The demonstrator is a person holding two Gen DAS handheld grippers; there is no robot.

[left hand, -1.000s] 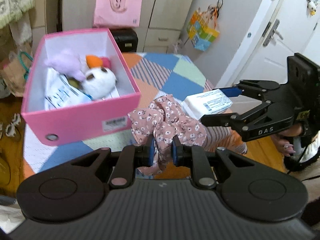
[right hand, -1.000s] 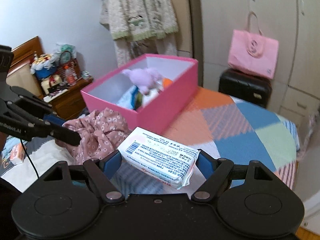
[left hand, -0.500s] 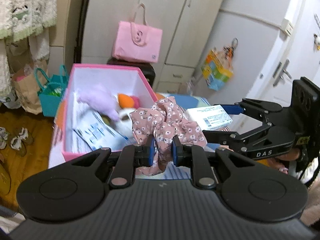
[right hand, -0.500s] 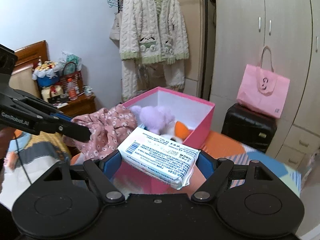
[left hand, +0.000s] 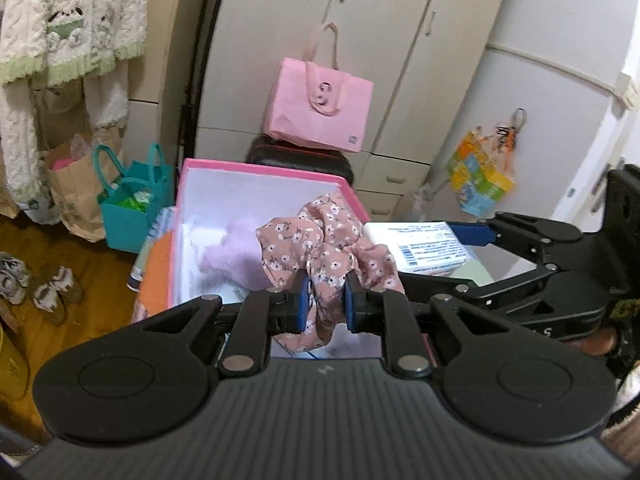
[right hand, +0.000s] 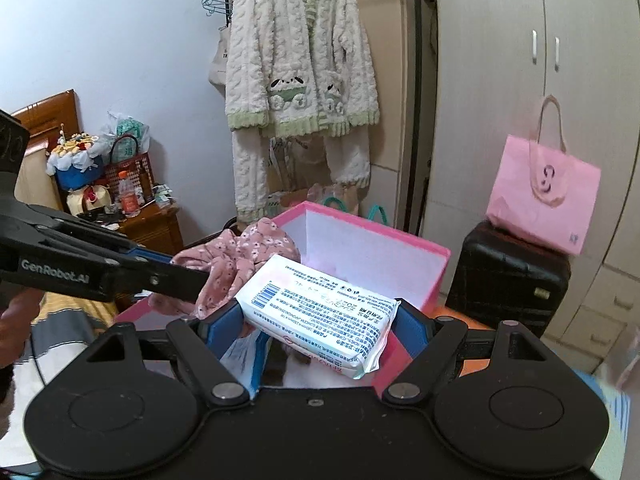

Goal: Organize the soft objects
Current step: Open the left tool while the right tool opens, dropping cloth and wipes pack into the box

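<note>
My left gripper (left hand: 325, 304) is shut on a bunched pink floral cloth (left hand: 320, 240) and holds it over the open pink box (left hand: 260, 170). A purple plush toy (left hand: 234, 256) lies inside the box. My right gripper (right hand: 318, 320) is shut on a white tissue pack (right hand: 320, 308) with blue print, held above the box's near side (right hand: 404, 236). The floral cloth (right hand: 244, 256) and the left gripper's arm (right hand: 100, 268) show at the left of the right wrist view. The tissue pack (left hand: 420, 244) shows to the right of the cloth in the left wrist view.
A pink tote bag (left hand: 320, 108) sits on a black suitcase (right hand: 508, 276) behind the box, in front of wardrobe doors. A teal bag (left hand: 128, 208) and a paper bag stand on the wooden floor at left, with shoes nearby. A fluffy white cardigan (right hand: 304, 60) hangs behind.
Both grippers have risen and moved forward over the pink box, carrying the cloth and the tissue pack. The patchwork table top has dropped out of view beneath them.
</note>
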